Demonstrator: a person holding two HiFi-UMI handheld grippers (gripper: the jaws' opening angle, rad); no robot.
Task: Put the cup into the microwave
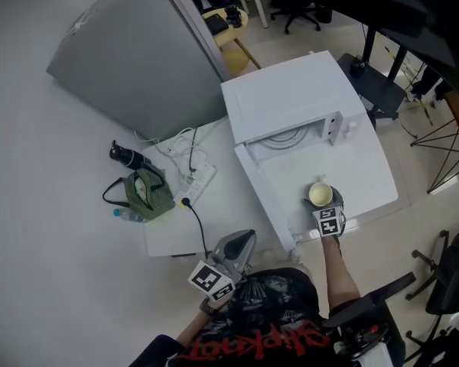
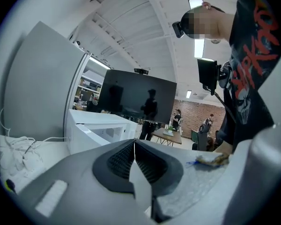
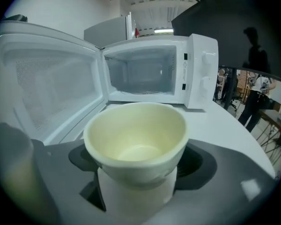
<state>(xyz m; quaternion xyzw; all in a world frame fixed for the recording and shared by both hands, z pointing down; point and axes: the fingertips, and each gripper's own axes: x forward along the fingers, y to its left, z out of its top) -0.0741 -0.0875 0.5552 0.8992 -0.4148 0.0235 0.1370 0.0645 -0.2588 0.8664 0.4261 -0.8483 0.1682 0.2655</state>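
Observation:
A cream cup [image 1: 320, 195] stands on the white table just in front of the open microwave [image 1: 291, 102]. My right gripper [image 1: 324, 206] is round the cup. In the right gripper view the cup [image 3: 136, 142] fills the gap of the right gripper [image 3: 138, 168], its sides against both dark pads [image 3: 196, 165]. The empty oven chamber [image 3: 143, 76] lies straight ahead, and the door [image 3: 47, 86] is swung out to the left. My left gripper [image 1: 237, 245] hangs near the table's front edge by the person's body; in its own view the left gripper [image 2: 134, 149] has its jaws pressed together, empty.
On the table's left part lie a white power strip with cables [image 1: 195, 176], a green bag [image 1: 145, 193], a black object [image 1: 126, 157] and a small bottle [image 1: 126, 215]. A grey panel [image 1: 130, 60] leans behind. Office chairs and desk legs [image 1: 444, 151] stand at the right.

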